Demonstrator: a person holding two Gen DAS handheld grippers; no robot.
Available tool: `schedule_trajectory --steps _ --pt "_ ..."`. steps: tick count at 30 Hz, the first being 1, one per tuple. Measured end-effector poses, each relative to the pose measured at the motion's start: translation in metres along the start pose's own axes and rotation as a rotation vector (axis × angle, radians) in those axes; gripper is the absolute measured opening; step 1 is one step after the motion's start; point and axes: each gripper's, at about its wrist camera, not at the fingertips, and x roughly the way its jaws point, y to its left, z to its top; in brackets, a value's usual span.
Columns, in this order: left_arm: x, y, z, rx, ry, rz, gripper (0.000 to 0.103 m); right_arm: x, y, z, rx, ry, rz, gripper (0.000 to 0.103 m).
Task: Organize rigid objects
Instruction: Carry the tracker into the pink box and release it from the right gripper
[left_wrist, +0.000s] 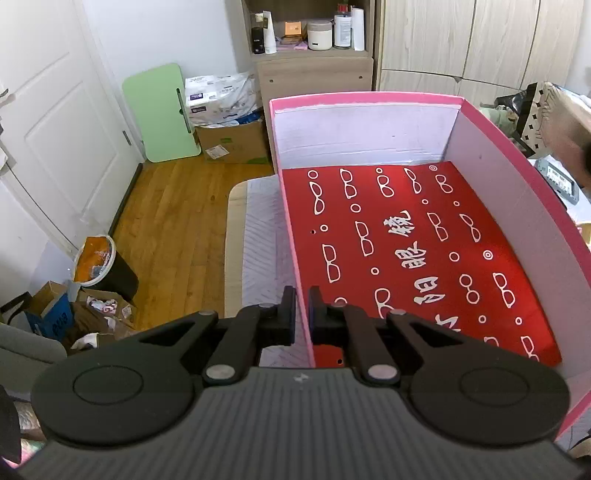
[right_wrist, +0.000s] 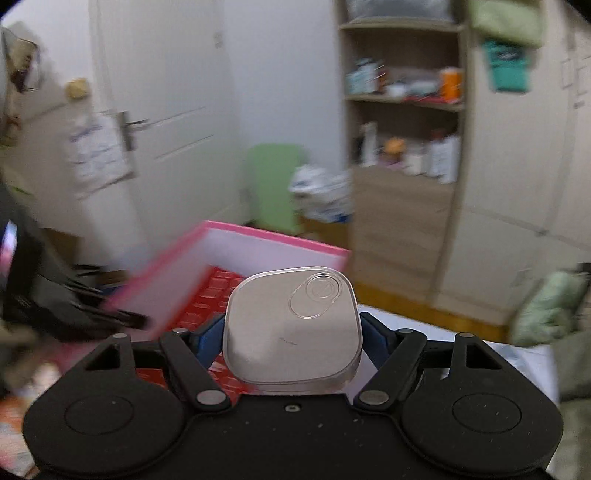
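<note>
A pink box (left_wrist: 365, 98) with white inner walls stands in front of me, its floor covered by a red sheet (left_wrist: 417, 251) printed with white glasses. My left gripper (left_wrist: 302, 295) is shut on the box's left wall, one finger outside and one inside. In the blurred right wrist view, my right gripper (right_wrist: 291, 332) is shut on a white rounded-square case (right_wrist: 295, 306) with an oval window on its top, blue pads pressing both sides. It hovers just in front of the pink box (right_wrist: 273, 240). The left gripper (right_wrist: 110, 314) shows there as a dark blur on the box's wall.
The box rests on a pale quilted surface (left_wrist: 258, 229). On the wooden floor to the left are a black bin (left_wrist: 107, 269), cardboard boxes (left_wrist: 236, 142) and a green board (left_wrist: 162, 110). A shelf unit (left_wrist: 314, 44) and wardrobe doors (left_wrist: 480, 40) stand behind.
</note>
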Motion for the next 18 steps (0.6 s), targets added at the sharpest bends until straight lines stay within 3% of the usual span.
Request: schedule_trajectory --steps 7,12,18 --pt "-0.001 0.002 0.001 -0.005 0.008 -0.030 0.007 0.077 0.036 0.043 0.028 0.239 0.227 0.079" --pt "0.001 0.010 0.004 -0.038 0.017 -0.053 0.008 0.151 0.041 0.053 0.086 0.386 0.210 0.079" --pt "0.003 0.013 0.004 -0.054 0.026 -0.066 0.008 0.205 0.047 0.048 0.138 0.444 0.172 0.080"
